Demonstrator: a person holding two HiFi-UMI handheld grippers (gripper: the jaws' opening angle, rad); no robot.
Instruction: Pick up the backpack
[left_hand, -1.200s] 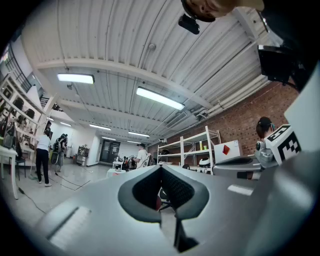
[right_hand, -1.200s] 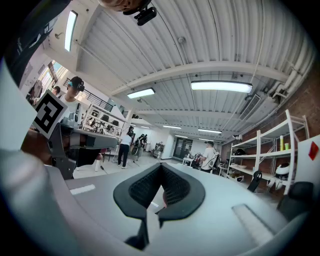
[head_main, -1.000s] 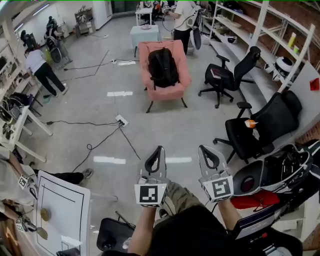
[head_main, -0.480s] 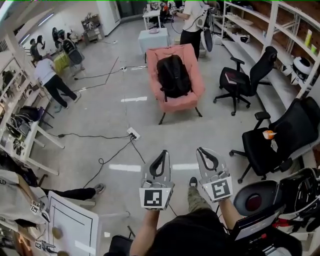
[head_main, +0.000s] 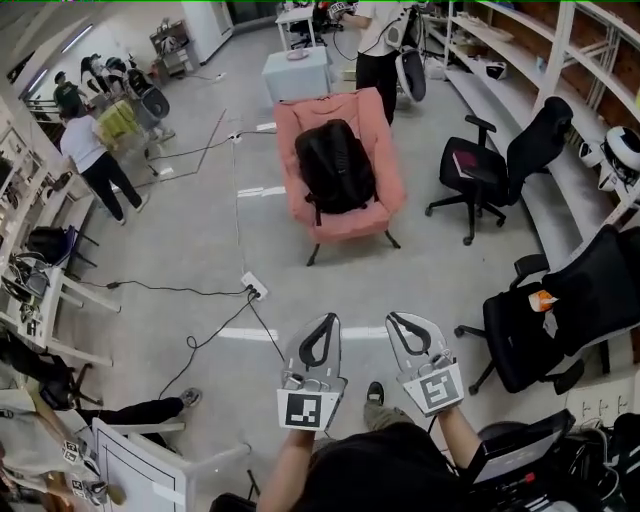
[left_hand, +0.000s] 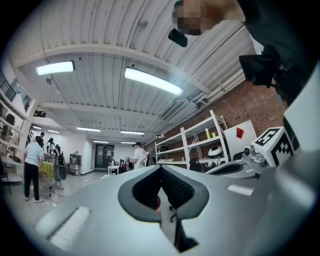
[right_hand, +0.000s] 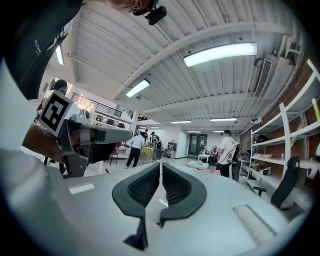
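A black backpack leans upright against the back of a pink armchair, far across the floor in the head view. Both grippers are held level side by side at the bottom of that view, well short of the chair. The left gripper is shut with nothing in it. The jaws of the right gripper have just been opening and stand a thin slit apart, with nothing between them.
A power strip and cables lie on the floor ahead left. Black office chairs stand at the right below shelving. Behind the armchair are a small table and a standing person. Another person is by desks at left.
The armchair with the backpack has come nearer and sits lower in the head view. Both grippers have travelled forward with the person, still side by side.
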